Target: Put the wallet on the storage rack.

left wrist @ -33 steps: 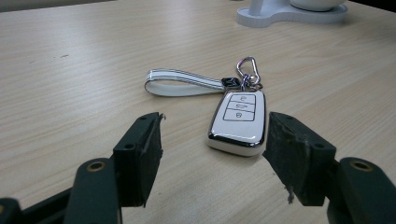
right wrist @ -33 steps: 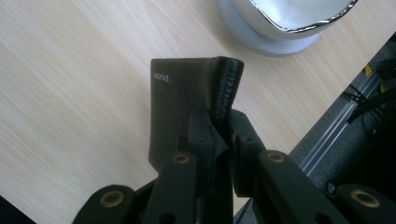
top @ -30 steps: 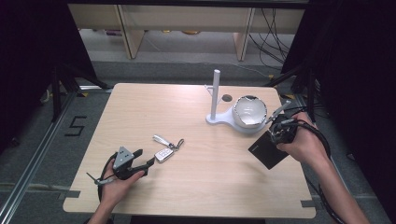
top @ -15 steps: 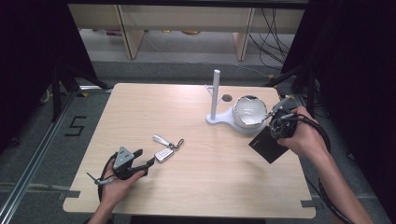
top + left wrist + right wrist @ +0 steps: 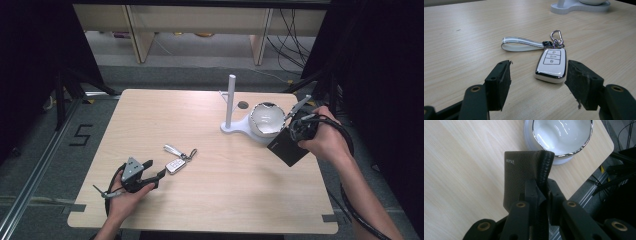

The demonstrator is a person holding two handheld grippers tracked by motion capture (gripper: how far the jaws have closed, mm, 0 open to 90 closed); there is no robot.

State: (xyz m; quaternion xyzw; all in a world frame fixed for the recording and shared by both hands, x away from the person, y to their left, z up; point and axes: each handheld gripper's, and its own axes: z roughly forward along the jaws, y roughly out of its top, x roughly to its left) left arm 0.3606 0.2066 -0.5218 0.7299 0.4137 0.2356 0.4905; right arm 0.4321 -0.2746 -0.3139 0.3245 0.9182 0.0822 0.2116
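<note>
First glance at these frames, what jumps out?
The right gripper holds a black leather wallet clamped by its spine, above the table's right edge, beside a glossy white bowl-shaped dish on a white stand. Near the front left, the left gripper rests open just short of a white-and-chrome car key fob.

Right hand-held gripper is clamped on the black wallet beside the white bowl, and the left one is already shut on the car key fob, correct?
Not quite. The left hand-held gripper is open: the left gripper view shows its jaws apart, the car key fob lying on the table untouched. The right hand-held gripper does clamp the black wallet beside the white bowl.
</note>
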